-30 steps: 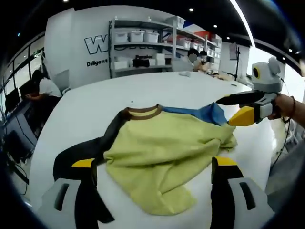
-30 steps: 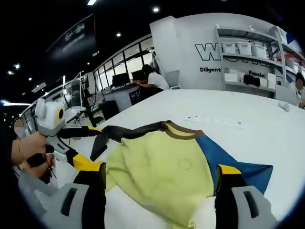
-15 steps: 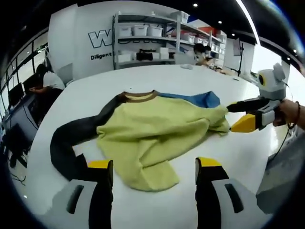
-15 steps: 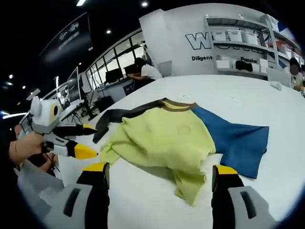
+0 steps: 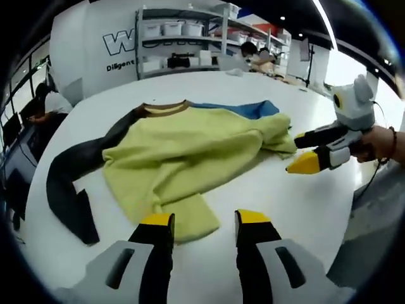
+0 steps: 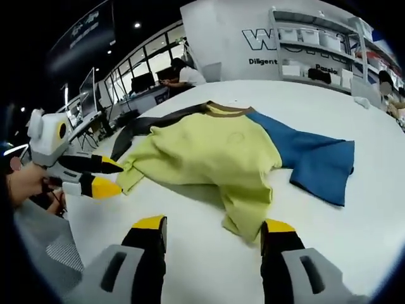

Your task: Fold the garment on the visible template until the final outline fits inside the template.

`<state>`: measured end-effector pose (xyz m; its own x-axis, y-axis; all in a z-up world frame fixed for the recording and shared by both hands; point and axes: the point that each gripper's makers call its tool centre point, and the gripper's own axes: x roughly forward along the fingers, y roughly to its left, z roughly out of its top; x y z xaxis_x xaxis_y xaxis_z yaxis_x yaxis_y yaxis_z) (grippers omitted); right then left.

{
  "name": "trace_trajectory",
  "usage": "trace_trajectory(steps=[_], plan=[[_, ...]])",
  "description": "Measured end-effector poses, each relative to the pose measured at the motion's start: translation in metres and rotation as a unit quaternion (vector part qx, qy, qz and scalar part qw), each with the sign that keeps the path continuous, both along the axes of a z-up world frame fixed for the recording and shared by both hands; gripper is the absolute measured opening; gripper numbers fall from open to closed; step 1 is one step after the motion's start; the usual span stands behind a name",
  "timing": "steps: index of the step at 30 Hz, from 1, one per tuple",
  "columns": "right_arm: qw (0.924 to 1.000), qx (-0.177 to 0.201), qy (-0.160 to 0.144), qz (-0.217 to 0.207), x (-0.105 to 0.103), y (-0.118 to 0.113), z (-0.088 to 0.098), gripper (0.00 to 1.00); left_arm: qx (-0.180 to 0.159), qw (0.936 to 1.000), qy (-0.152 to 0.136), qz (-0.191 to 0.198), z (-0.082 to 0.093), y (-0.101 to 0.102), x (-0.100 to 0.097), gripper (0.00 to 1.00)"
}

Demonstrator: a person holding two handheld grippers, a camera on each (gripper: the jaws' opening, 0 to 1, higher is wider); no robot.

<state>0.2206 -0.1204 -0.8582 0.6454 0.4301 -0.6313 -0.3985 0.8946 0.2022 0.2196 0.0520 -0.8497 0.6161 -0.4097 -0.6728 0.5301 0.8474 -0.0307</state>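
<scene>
Broad white desk (image 5: 209, 88) carried the rumpled yellow-green sweatshirt with one black and one blue sleeve (image 5: 183, 149), lying across its middle. Soft, limp, light cloth, likely to sag and bunch; best pinched at hem corners or sleeve ends. Left claw (image 5: 204, 223) narrowly parted, right claw (image 6: 213, 228) wider, both empty.

Crumpled garment on the white surface.
The garment (image 5: 183, 149) lies spread but rumpled on the surface (image 5: 297, 209): yellow-green body bunched in folds, brown collar at the far side, one black sleeve (image 5: 69, 183) trailing off one side, one blue sleeve (image 6: 313, 161) lying flat on the other.
</scene>
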Motion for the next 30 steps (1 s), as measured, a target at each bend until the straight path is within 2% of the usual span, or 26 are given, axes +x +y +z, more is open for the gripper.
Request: trace_trajectory(steps=[7, 11, 16, 21, 26, 28, 29, 30], plan=[[0.9986, -0.051, -0.014, -0.001, 0.004, -0.013, -0.005, 0.31, 0.011, 0.9999, 0.01, 0.0, -0.012, 0.001, -0.003, 0.29], [0.9984, -0.054, -0.013, -0.004, 0.005, -0.015, -0.005, 0.21, 0.004, 1.0, 0.0, 0.007, -0.011, 0.001, 0.001, 0.25], [0.9979, -0.062, -0.018, -0.002, 0.006, -0.017, -0.005, 0.02, 0.01, 0.9998, -0.005, 0.017, -0.013, 0.005, 0.006, 0.2], [0.9985, -0.052, -0.017, -0.002, 0.006, -0.015, -0.003, 0.0, 0.018, 0.9993, -0.006, 0.031, -0.013, 0.011, 0.009, 0.1], [0.9995, -0.031, -0.005, 0.008, 0.0, -0.012, 0.001, 0.0, 0.001, 0.999, 0.016, 0.043, -0.011, 0.017, 0.008, 0.02], [0.9997, -0.017, -0.001, 0.016, -0.004, -0.009, 0.008, 0.0, -0.003, 0.999, 0.014, 0.041, -0.008, 0.019, 0.007, 0.02], [0.9997, -0.015, 0.0, 0.02, -0.006, -0.009, 0.01, 0.0, -0.008, 0.9988, 0.017, 0.045, -0.007, 0.02, 0.007, 0.02], [0.9995, -0.014, 0.001, 0.028, -0.009, -0.008, 0.014, 0.0, -0.028, 0.998, 0.024, 0.051, -0.003, 0.019, 0.004, 0.02]])
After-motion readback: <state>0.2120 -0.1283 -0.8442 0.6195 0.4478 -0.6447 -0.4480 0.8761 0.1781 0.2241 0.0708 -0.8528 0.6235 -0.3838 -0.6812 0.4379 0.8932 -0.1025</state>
